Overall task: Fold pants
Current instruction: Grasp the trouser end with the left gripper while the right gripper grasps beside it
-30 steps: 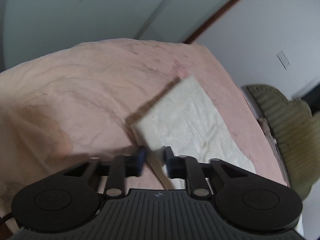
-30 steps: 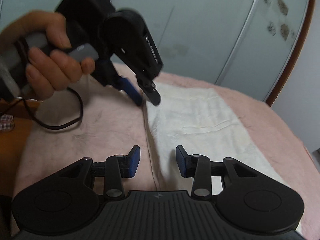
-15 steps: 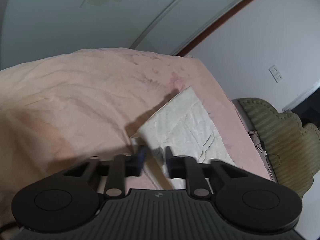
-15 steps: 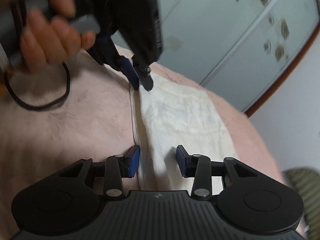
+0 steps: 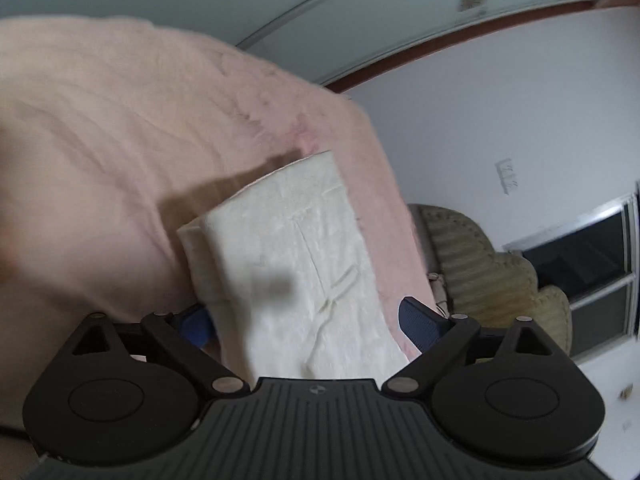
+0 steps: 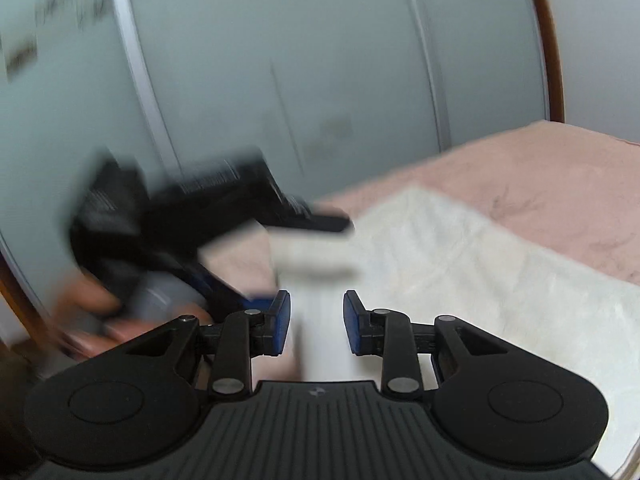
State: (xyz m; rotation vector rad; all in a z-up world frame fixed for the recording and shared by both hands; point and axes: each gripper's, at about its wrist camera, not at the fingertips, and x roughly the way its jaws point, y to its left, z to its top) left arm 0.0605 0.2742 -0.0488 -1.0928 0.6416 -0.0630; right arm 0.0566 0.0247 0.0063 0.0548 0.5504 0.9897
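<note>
1. Looking at white pants [image 5: 296, 256] lying folded and flat on the pink bed [image 5: 100, 140], close along its right edge in the left view and reaching toward the far corner.
2. Holding the left gripper [image 5: 306, 320] wide apart, jaws having just been opening. Straddling the near end of the pants, pads not pressing.
3. Keeping only a small gap in the right gripper [image 6: 316, 316], jaws having just been closing. Showing white cloth between the pads, but too blurry for telling if pinching.
4. Guessing at soft, light, floppy cloth, likely sagging and slipping open if lifted by one spot.
5. Probably gripping best at the thick folded edge near both corners, pinching all layers together.
</note>
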